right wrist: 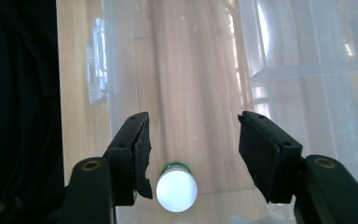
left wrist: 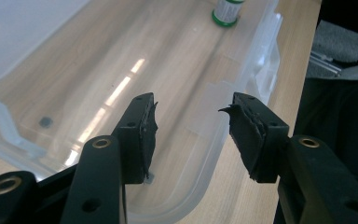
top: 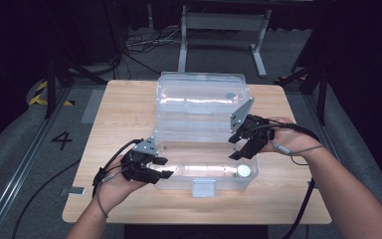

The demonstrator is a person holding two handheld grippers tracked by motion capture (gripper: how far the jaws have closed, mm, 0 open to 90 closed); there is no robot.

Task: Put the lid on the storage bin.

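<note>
Near the bottom middle of the right gripper view, a small bottle stands upright, so we look down on its round white cap. It sits inside the clear plastic box, at the lower right of the box in the high view. The right gripper hangs just above it, and its jaws stand apart with nothing between them. The bottle lies a bit toward the left jaw in that view, so this hand looks nearest. The left gripper is open too, at the box's other end. A green band shows under the white cap.
</note>
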